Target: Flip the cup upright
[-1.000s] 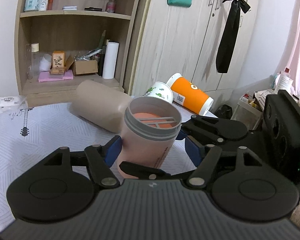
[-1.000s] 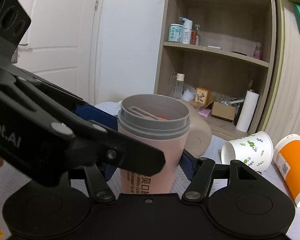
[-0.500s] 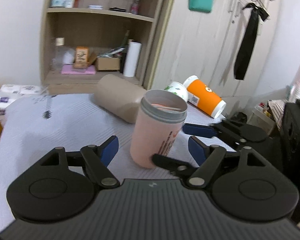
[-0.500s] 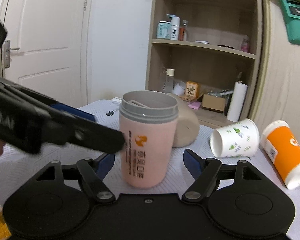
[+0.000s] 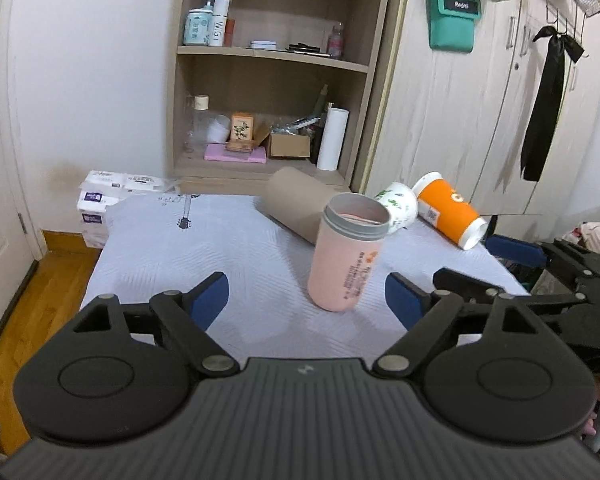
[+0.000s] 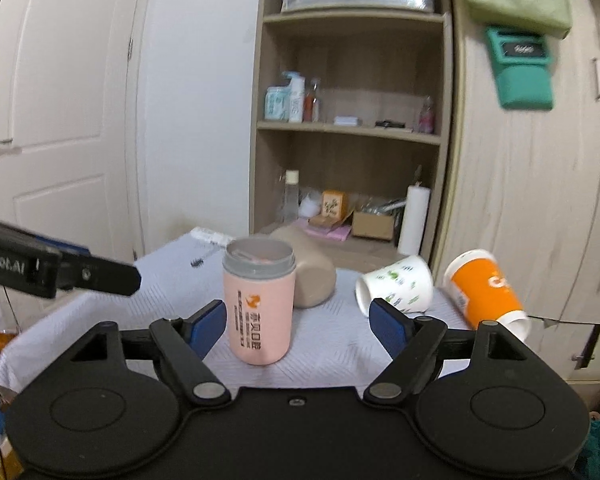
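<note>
A pink cup with a grey rim (image 5: 346,256) stands upright on the white-clothed table (image 5: 172,256); it also shows in the right wrist view (image 6: 259,300). My left gripper (image 5: 306,294) is open and empty, drawn back from the cup. My right gripper (image 6: 298,326) is open and empty, also back from the cup. The right gripper shows at the right of the left wrist view (image 5: 512,258), and the left gripper shows at the left of the right wrist view (image 6: 60,274).
A tan cylinder (image 5: 298,204), a white patterned paper cup (image 5: 396,208) and an orange cup (image 5: 450,210) lie on their sides behind the pink cup. A wooden shelf unit (image 5: 276,80) and wardrobe (image 5: 480,92) stand beyond the table. Tissue packs (image 5: 116,196) sit left.
Both grippers let go of the pink cup and pulled back from it. The cup stays upright on the table.
</note>
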A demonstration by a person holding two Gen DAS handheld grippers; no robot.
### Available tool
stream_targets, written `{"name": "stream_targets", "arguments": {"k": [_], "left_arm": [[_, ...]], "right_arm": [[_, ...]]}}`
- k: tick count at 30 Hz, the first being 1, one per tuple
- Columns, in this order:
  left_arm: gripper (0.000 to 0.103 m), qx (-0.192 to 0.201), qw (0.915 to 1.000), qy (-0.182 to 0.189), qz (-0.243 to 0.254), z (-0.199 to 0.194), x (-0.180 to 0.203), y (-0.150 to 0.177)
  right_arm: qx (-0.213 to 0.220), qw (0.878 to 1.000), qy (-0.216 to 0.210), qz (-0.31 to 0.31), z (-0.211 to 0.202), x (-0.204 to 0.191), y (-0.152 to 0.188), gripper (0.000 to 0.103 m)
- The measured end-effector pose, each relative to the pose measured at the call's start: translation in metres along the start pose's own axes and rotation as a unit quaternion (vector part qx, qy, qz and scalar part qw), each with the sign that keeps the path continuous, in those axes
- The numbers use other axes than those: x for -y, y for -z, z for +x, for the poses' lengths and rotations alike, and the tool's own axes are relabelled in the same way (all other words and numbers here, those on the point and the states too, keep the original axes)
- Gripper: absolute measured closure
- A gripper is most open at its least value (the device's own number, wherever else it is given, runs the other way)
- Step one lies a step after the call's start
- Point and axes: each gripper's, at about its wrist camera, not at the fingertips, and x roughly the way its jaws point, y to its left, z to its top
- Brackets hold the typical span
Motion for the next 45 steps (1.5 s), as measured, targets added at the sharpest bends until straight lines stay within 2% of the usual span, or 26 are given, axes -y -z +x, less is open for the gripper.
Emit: {"name": "stream_targets", "arguments": {"k": [4, 6, 9, 12, 20, 22, 25, 29, 39, 45], "left_arm": [[0.017, 0.009, 0.9998, -0.016, -0.009, -0.022, 0.007, 0.003], [0.011, 0.026, 0.9989, -0.037, -0.010, -0.036, 0.013, 0.004], [0.007, 0.049, 0.9968, -0.062, 0.008, -0.056, 0.022, 0.006], [0.004, 0.054, 0.9950, -0.082, 0.019, -0.067, 0.027, 0.009], [0.004, 0.034, 0.9945, -0.097, 0.020, -0.066, 0.028, 0.015], [0.004, 0.031, 0.9944, -0.100, 0.018, -0.065, 0.027, 0.016], [0.002, 0.025, 0.9946, -0.100, 0.014, -0.061, 0.025, 0.016], [0.000, 0.015, 0.9946, -0.102, 0.014, -0.056, 0.026, 0.019], [0.000, -0.012, 0.9944, -0.104, 0.007, -0.049, 0.030, 0.023], [0.000, -0.017, 0.9917, -0.127, -0.001, -0.049, 0.027, 0.024]], "right_arm": [[0.008, 1.000, 0.017, 0.006, -0.024, -0.001, -0.007, 0.018], [0.015, 0.999, 0.028, 0.011, -0.035, -0.002, -0.008, 0.017], [0.022, 0.999, 0.044, 0.014, -0.048, -0.005, -0.010, 0.017], [0.023, 0.998, 0.060, 0.018, -0.060, -0.005, -0.011, 0.017], [0.030, 0.997, 0.074, 0.013, -0.076, -0.005, -0.012, 0.016], [0.027, 0.996, 0.078, 0.016, -0.077, -0.004, -0.011, 0.012], [0.028, 0.995, 0.088, 0.029, -0.079, -0.001, -0.010, 0.000], [0.020, 0.993, 0.102, 0.054, -0.081, 0.004, -0.009, 0.000], [0.008, 0.992, 0.121, 0.047, -0.081, -0.001, -0.007, 0.000], [0.004, 0.991, 0.130, 0.043, -0.080, -0.007, -0.007, 0.000]]}}
